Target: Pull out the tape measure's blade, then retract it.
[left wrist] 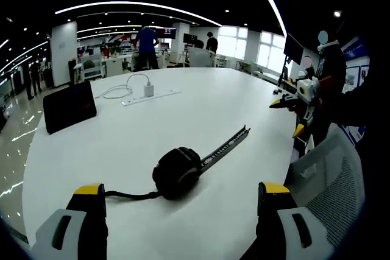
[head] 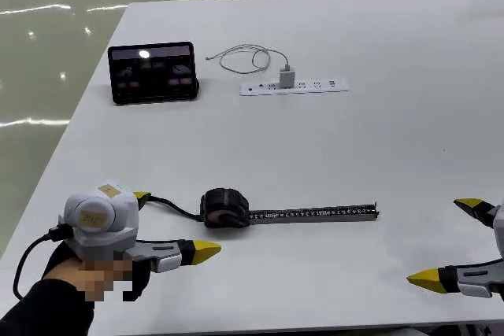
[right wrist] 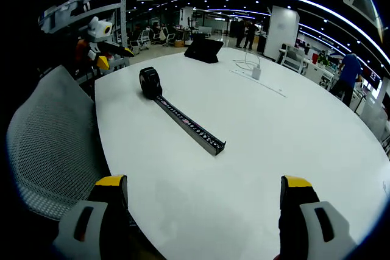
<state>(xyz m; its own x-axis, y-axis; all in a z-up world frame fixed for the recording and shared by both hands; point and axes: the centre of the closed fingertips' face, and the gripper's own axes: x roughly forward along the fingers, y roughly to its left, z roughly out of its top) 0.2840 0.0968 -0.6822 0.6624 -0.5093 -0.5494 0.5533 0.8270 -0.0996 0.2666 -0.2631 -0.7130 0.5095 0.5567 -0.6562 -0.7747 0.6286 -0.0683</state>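
Head view: tape measure (head: pixel 226 208) lies on table (head: pixel 315 139) just ahead of my L gripper (head: pixel 174 223), jaws spread wide, empty. Its blade (head: pixel 315 213) lies extended toward my R gripper (head: pixel 447 241), also spread, well apart. Black housing w/ strap (head: pixel 169 205). Markings unreadable; R gripper cut by frame edge.

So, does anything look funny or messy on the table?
Only one thing: the tape measure has its blade stretched out flat on the table, and neither tool holds it. The left tool and right tool are both open. Nothing looks spilled or broken.
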